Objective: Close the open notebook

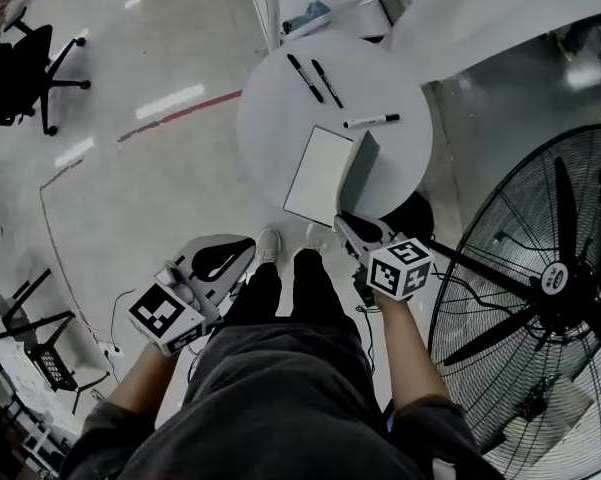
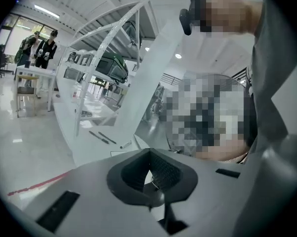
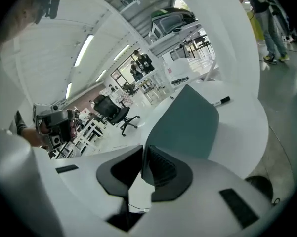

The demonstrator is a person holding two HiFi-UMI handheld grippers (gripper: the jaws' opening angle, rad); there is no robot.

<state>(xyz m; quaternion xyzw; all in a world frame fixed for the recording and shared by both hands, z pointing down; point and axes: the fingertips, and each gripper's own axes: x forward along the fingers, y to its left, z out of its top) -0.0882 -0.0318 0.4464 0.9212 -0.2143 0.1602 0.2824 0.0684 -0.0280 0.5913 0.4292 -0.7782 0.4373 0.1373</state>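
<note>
**A:** Where's the left gripper (image 2: 149,157)?

**B:** Low at the left beside the person's leg, off the tabletop (image 1: 280,98). Its fingers (image 2: 165,172) are pressed together with nothing between them.

**A:** And the notebook (image 1: 320,176)?

**B:** It's on the round tabletop, close to the near edge. The white page lies flat and the grey cover (image 1: 368,168) stands up along its right side. Two pens (image 1: 305,78) and a marker (image 1: 371,121) lie beyond it, not touching.

**A:** The right gripper (image 3: 143,157)?

**B:** It has the cover. Its fingers (image 3: 160,169) are pinched on the thin near edge.

**A:** What could go wrong?

**B:** I'd say three things. The pinch is narrow and sits on a stiff, smooth sheet, so swinging the cover over could twist it out of the fingers, and it would drop back open. Nothing holds the page side down either, so a sideways push may slide the whole notebook instead of folding it. And it's so near the rim that a pull toward the person could tip it off

**A:** The fan (image 1: 540,298) at the right?

**B:** It's well apart, so probably no trouble
</note>
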